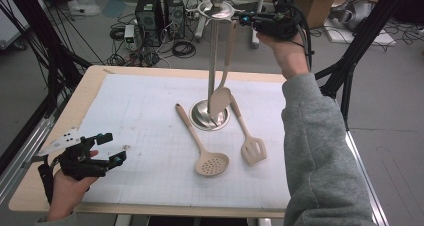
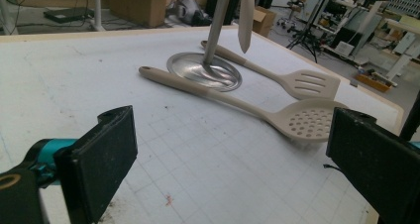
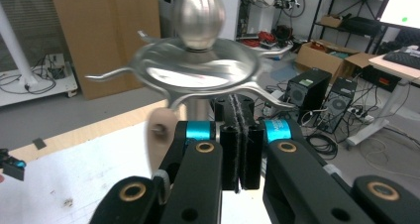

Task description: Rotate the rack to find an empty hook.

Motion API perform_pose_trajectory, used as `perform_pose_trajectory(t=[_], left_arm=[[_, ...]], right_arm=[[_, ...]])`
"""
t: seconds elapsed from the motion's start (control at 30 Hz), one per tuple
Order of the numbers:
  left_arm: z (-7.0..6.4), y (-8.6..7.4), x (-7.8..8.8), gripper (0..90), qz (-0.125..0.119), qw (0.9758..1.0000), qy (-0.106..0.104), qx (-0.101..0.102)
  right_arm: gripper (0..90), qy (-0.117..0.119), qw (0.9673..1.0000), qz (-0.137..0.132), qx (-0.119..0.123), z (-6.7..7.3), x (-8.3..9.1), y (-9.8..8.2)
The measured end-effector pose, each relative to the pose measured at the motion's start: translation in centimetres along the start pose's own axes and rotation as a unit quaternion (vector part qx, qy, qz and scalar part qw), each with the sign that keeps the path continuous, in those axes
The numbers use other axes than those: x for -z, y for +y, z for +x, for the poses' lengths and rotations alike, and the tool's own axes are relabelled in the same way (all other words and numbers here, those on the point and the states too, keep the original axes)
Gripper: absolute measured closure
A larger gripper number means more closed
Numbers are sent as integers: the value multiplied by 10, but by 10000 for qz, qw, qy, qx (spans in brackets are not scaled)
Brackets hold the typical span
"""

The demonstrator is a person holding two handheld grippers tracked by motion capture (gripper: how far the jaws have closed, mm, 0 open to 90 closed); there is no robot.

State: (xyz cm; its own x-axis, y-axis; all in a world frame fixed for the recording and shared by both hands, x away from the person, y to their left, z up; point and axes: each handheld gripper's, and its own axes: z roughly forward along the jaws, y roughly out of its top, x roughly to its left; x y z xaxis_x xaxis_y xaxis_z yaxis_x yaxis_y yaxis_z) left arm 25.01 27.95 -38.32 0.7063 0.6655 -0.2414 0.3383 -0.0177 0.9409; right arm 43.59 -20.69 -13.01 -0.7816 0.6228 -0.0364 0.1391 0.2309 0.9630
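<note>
One beige spatula (image 1: 223, 88) hangs from the steel utensil stand (image 1: 216, 11), just below and left of my right claw (image 1: 245, 20), whose jaws are pressed together on nothing. My left claw (image 1: 112, 148) rests wide apart on the desk (image 1: 95, 83), well away.

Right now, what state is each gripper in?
Left gripper: open, holding nothing, above the mat.
Right gripper: shut, empty, up by the rack top.

A slotted turner (image 1: 253, 148) and skimmer (image 1: 211, 164) lie on the white mat (image 1: 150, 116) — computer towers (image 1: 160, 11) behind.
</note>
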Motion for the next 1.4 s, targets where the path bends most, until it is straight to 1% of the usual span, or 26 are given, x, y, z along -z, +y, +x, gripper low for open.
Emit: perform_pose_trajectory(t=[0.13,0.33,0.53,0.67,0.7,0.73,0.8,0.87,1.0,1.03,1.17,1.23,1.27,1.33,1.4], left_arm=[[2,0,3,61,-14,10000,23,4],[3,0,4,61,-30,10000,26,19],[3,0,5,61,-43,10000,37,34],[4,0,6,61,-61,10000,59,39],[4,0,6,61,-49,10000,59,30],[4,0,7,60,-42,10000,65,42],[5,-1,7,61,-52,9999,77,58],[5,-1,7,60,-42,9999,77,61],[6,-2,7,60,-30,9999,85,64],[6,-2,8,61,-38,9999,89,81],[7,-1,10,60,-59,9999,114,69],[6,-1,11,60,-72,9999,121,91],[7,-1,11,60,-73,9999,122,90],[6,-2,11,61,-80,9999,127,84],[6,-2,12,60,-77,9998,140,84]], right_arm=[[899,-60,10000,-3,-74,-10,-1,-2],[899,-88,9999,45,-116,-21,-2,-6],[899,-223,9996,90,-166,-32,-3,-8],[899,-165,9996,-81,-217,-40,-3,-8],[899,-103,9997,-115,-196,-41,-3,-8],[899,-113,9998,-106,-146,-43,-4,-8],[899,-121,9997,-88,-181,-45,-6,-9],[899,-122,9997,-79,-194,-47,-8,-10],[899,-49,9997,-158,-169,-48,-13,-10],[899,-26,9997,-140,-179,-48,-14,-9],[899,87,9997,-198,-74,-47,-15,-5],[899,121,9998,-180,-37,-47,-16,-3],[899,111,9998,-165,8,-46,-16,-2],[900,148,9998,-161,24,-45,-17,-1],[899,131,9998,-147,26,-45,-18,0]])
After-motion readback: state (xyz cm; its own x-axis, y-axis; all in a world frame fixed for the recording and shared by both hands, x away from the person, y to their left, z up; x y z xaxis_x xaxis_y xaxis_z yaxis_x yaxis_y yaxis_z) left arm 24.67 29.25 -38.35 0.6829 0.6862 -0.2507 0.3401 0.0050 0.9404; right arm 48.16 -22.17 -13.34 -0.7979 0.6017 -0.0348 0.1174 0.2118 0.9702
